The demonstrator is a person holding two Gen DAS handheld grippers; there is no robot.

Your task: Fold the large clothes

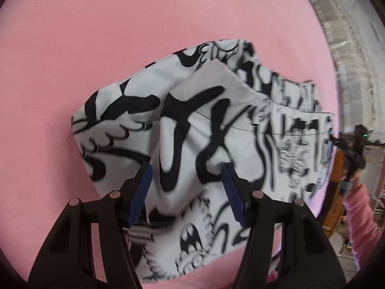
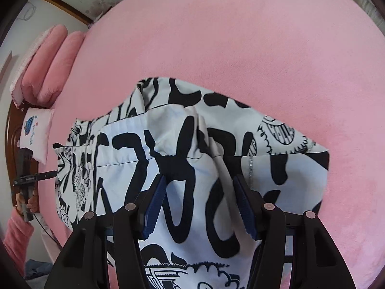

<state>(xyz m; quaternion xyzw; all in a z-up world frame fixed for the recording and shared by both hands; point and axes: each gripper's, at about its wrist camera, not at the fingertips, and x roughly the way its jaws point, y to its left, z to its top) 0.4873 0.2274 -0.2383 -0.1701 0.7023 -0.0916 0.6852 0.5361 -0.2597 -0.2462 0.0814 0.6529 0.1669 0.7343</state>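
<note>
Both grippers, left gripper (image 1: pixel 186 187) and right gripper (image 2: pixel 199 204), stand apart at six o'clock, apparently releasing the folded printed garment (image 1: pixel 204 130).

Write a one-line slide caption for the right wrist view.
Open right gripper above a folded black-and-white printed garment on a pink fleece bed cover.

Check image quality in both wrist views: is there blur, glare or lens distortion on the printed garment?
Left wrist view: the black-and-white garment is sharp at centre but motion-smeared toward its right edge; the pink bed cover bulges from fisheye curvature. Right wrist view: the garment is mostly crisp, lighting is even and soft, no glare, dark vignette at the corners.
</note>
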